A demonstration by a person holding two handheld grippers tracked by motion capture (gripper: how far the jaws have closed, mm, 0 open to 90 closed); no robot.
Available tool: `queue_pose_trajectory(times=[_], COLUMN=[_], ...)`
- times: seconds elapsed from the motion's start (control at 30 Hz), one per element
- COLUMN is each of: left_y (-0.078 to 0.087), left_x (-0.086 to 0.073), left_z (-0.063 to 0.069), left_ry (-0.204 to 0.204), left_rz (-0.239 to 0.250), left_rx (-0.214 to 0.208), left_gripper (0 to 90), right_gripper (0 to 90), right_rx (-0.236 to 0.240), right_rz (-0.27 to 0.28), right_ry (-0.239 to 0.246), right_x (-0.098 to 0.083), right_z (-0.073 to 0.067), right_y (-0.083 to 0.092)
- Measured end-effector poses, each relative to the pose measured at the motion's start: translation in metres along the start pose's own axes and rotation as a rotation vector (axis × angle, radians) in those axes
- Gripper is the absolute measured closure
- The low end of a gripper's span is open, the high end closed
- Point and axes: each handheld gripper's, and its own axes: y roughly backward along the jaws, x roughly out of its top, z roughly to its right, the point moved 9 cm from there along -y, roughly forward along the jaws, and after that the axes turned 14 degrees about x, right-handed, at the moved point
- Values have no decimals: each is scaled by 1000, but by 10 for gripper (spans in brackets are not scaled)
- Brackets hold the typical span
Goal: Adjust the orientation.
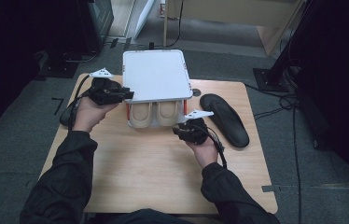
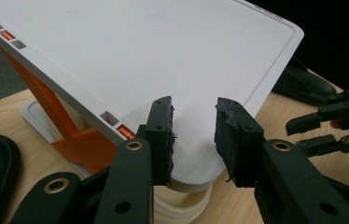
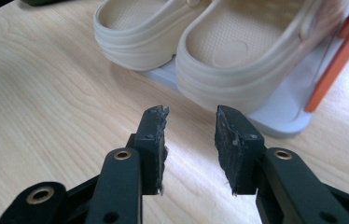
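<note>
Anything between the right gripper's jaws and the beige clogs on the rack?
Nothing visible. The right gripper is open, with bare tabletop between it and the beige clogs on the rack's lower shelf.

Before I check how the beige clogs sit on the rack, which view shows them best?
The right gripper view: the beige clogs sit side by side on the rack's white lower shelf, heels near. The high view shows only their heels under the white top shelf. The left gripper view catches a sliver.

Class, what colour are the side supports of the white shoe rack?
Orange side supports, best in the left gripper view.
</note>
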Motion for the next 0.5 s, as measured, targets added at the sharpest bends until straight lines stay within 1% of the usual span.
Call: queue_pose_trajectory(times=[0.07, 0.13, 0.17, 0.2, 0.27, 0.4, 0.5], left_y=[0, 0, 0, 0, 0, 1, 2], left_x=[0, 0, 0, 0, 0, 0, 0], left_z=[0, 0, 0, 0, 1, 3, 5], left_ry=[-8, -2, 14, 25, 40, 30, 31], left_rz=[-1, -2, -1, -1, 5, -1, -11], left_rx=[5, 1, -12, -24, -38, -38, -46], left_gripper=[675, 674, 672, 668, 658, 627, 602], right_gripper=[634, 630, 621, 610, 591, 561, 542], right_rx=[-1, -1, 2, 17, 32, 72, 82], right_rz=[1, -1, -5, -11, -21, -18, -13], right_ry=[-1, -6, -8, -19, -26, -26, -8], right_x=[-2, -5, -6, -8, -11, -15, -17], right_z=[1, 2, 2, 2, 2, 0, 0], right_y=[5, 9, 10, 12, 14, 20, 23])
